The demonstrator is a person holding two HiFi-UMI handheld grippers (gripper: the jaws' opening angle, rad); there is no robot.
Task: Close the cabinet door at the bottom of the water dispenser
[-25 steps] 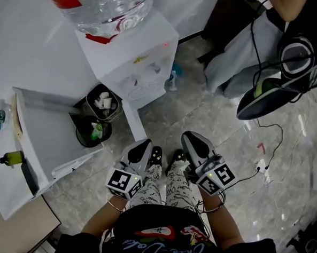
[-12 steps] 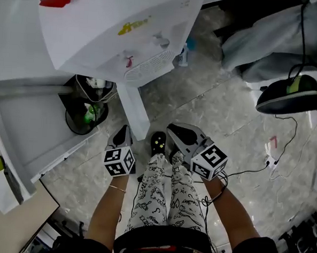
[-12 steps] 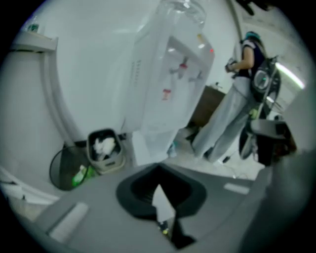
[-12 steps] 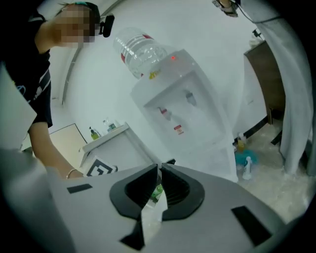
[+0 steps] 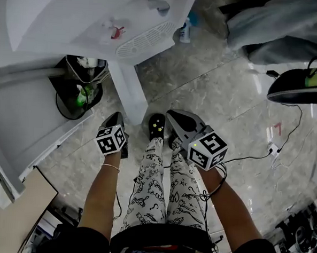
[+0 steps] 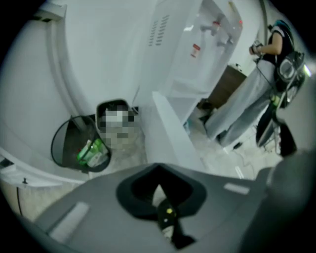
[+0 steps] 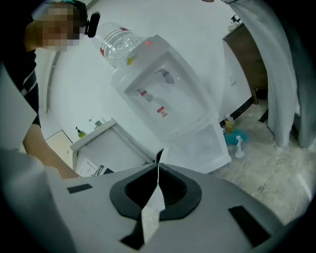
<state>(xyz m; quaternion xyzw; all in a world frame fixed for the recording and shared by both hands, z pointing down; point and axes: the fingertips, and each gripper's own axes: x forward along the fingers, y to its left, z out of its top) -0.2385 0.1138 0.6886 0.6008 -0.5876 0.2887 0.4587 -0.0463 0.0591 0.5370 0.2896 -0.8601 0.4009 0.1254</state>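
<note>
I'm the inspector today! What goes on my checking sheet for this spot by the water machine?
Surface: marbled tile floor, shiny.
Job's things: water dispenser; its bottom cabinet door stands open, sticking out.
Clutter: black bins with rubbish beside the door; spray bottle behind.
Grippers: left gripper and right gripper, jaws together, holding nothing, not touching the door.
Cables: black cable loose on the floor at the right.
Surroundings: white cabinet at the left.

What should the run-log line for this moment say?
stage: pre-contact | cabinet door: open, untouched | left gripper: jaws shut, empty | right gripper: jaws shut, empty | water dispenser: ahead
</note>
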